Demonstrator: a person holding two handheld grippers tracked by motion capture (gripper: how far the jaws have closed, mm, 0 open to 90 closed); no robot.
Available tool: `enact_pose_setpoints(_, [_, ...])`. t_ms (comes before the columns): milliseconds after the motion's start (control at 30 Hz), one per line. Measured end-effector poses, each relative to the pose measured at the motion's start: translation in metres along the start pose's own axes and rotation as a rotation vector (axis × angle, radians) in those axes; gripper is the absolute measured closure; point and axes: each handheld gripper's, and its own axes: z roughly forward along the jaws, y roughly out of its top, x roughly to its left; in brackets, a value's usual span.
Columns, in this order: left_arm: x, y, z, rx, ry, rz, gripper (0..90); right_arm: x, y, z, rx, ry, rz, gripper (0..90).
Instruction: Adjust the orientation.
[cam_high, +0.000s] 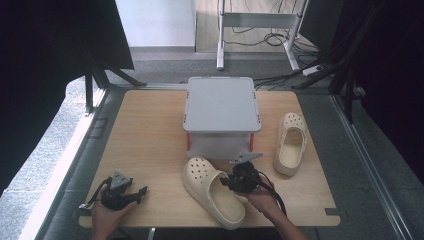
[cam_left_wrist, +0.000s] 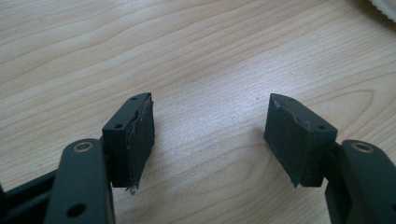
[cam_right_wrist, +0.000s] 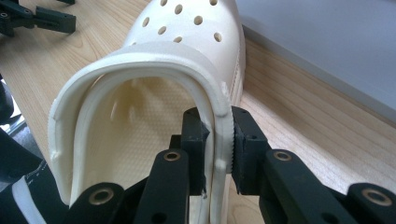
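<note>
A cream clog (cam_high: 212, 190) lies on the wooden table (cam_high: 150, 145) near the front edge, toe toward the grey box. My right gripper (cam_high: 235, 182) is shut on its side wall; in the right gripper view the rim (cam_right_wrist: 215, 135) is pinched between the two pads, one inside the clog (cam_right_wrist: 154, 93) and one outside. A second cream clog (cam_high: 291, 142) lies to the right of the box. My left gripper (cam_high: 141, 192) rests at the front left of the table, open, with only bare wood between its pads (cam_left_wrist: 140, 140).
A grey lidded box (cam_high: 221, 112) stands mid-table, just behind the held clog. Its grey side (cam_right_wrist: 327, 42) runs close along the clog's far side. Dark frames and curtains flank the table; cables and a stand leg lie on the floor behind.
</note>
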Motion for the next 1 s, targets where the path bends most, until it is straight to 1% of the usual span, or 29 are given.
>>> enact_pose_setpoints(133, [0.000,0.000,0.000,-0.002,0.001,-0.002,33.4,-0.001,-0.003,-0.001,-0.012,-0.002,0.004,76.9])
enact_pose_setpoints(200, [0.000,0.000,0.001,-0.003,0.001,-0.001,33.4,0.001,-0.004,-0.001,-0.014,-0.008,-0.016,75.2])
enact_pose_setpoints(233, [0.000,0.000,0.001,-0.003,0.001,-0.001,33.4,0.001,-0.004,-0.001,-0.014,-0.008,-0.016,75.2])
enact_pose_setpoints(267, [0.000,0.000,0.001,-0.003,0.002,0.000,33.4,0.001,-0.003,-0.001,-0.013,-0.001,-0.020,73.6])
enact_pose_setpoints(300, [0.000,0.000,0.001,-0.006,0.001,0.000,33.4,0.001,-0.003,-0.001,-0.012,0.015,-0.022,69.8])
enact_pose_setpoints(333, [0.000,0.000,0.002,-0.008,0.001,-0.002,33.4,0.000,-0.003,-0.001,-0.009,0.021,-0.026,64.3])
enact_pose_setpoints(367, [0.000,0.001,0.002,-0.008,0.000,-0.001,33.4,-0.001,-0.002,-0.003,-0.010,0.021,-0.032,61.9])
enact_pose_setpoints(500, [0.000,0.001,0.002,-0.007,0.002,0.002,33.4,-0.008,-0.003,-0.015,-0.042,0.044,-0.019,60.7])
enact_pose_setpoints(533, [0.000,0.001,0.002,-0.007,0.001,0.002,33.5,-0.010,-0.003,-0.021,-0.052,0.050,-0.014,60.7])
enact_pose_setpoints(633, [0.000,0.001,0.003,-0.008,-0.002,0.003,33.5,-0.017,-0.004,-0.037,-0.068,0.043,-0.010,61.0])
enact_pose_setpoints(667, [0.000,0.001,0.003,-0.008,-0.002,0.003,33.5,-0.017,-0.004,-0.037,-0.068,0.043,-0.010,61.0])
enact_pose_setpoints(767, [0.000,0.001,0.002,-0.007,0.000,0.003,33.5,-0.023,-0.003,-0.046,-0.066,0.022,-0.006,60.7])
enact_pose_setpoints(833, [0.000,0.001,0.002,-0.006,0.000,0.004,33.5,-0.030,-0.003,-0.051,-0.065,0.007,0.006,60.6])
enact_pose_setpoints(867, [0.000,0.001,0.002,-0.007,0.000,0.004,33.5,-0.030,-0.003,-0.051,-0.065,0.007,0.006,60.6])
enact_pose_setpoints(1000, [0.000,0.001,0.002,-0.006,-0.001,0.003,33.4,-0.043,-0.006,-0.052,-0.058,-0.015,0.025,62.5])
